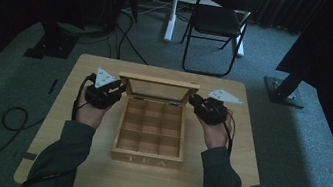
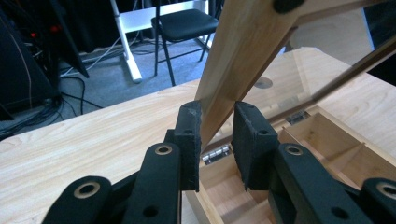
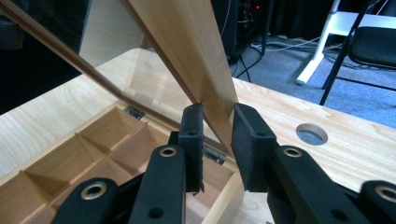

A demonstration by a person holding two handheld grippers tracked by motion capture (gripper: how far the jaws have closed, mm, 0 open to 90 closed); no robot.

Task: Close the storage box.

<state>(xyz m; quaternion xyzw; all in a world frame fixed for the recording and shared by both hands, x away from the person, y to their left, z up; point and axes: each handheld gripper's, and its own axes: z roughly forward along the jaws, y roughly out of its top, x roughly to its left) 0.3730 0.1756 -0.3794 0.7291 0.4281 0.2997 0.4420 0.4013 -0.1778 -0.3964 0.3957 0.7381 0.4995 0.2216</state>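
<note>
An open wooden tea box (image 1: pixel 146 159) sits mid-table, its several compartments bare and "TEA" on its front wall. Its glass-paned lid (image 1: pixel 157 88) stands raised at the back. My left gripper (image 1: pixel 117 89) is at the lid's left side; in the left gripper view its pads (image 2: pixel 190 135) clamp the lid's wooden frame (image 2: pixel 247 42), just above a hinge (image 2: pixel 215 154). My right gripper (image 1: pixel 197 101) holds the lid's right side the same way, with the lid frame (image 3: pixel 187 42) pinched between its fingers (image 3: pixel 250 140).
The light wooden table (image 1: pixel 73 159) has a round hole (image 3: pixel 311 134) near the right gripper. Behind the table are a black folding chair (image 1: pixel 219 18), a white stand (image 1: pixel 173 8) and floor cables (image 1: pixel 14 117). Both forearms come in from the table's near edge.
</note>
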